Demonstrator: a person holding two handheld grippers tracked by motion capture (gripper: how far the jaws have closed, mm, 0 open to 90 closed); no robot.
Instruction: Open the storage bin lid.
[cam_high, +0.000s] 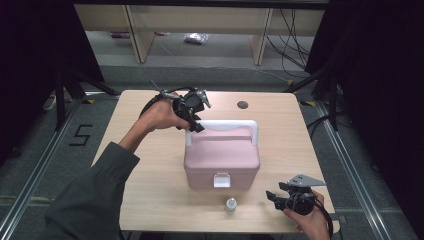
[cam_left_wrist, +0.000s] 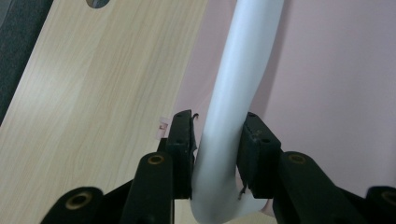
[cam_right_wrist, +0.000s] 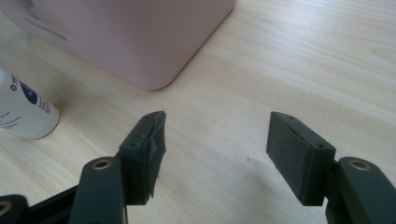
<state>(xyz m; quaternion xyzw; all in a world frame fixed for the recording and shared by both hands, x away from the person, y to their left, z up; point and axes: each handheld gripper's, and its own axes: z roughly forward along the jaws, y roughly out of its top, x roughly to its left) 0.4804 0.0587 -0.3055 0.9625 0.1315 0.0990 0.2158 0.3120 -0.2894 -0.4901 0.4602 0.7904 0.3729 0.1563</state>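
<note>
A pink plastic box (cam_high: 221, 162) with a white front latch (cam_high: 222, 179) stands in the middle of the table. Its white handle (cam_high: 223, 126) is raised above the lid. My left gripper (cam_high: 195, 125) is shut on the handle's left end; in the left gripper view the white handle (cam_left_wrist: 233, 93) runs up between the two pads (cam_left_wrist: 181, 144). My right gripper (cam_high: 273, 198) rests near the table's front right, open, jaws pointing left. In the right gripper view its fingers (cam_right_wrist: 144, 154) stand wide apart over bare wood. A small white bottle (cam_high: 230, 205) stands in front of the box.
The light wood table (cam_high: 150, 165) has a round cable hole (cam_high: 242, 105) at the back. The small white bottle (cam_right_wrist: 21, 109) lies left of the right gripper, with the pink box corner (cam_right_wrist: 154, 70) behind. Shelving, cables and dark stands surround the table.
</note>
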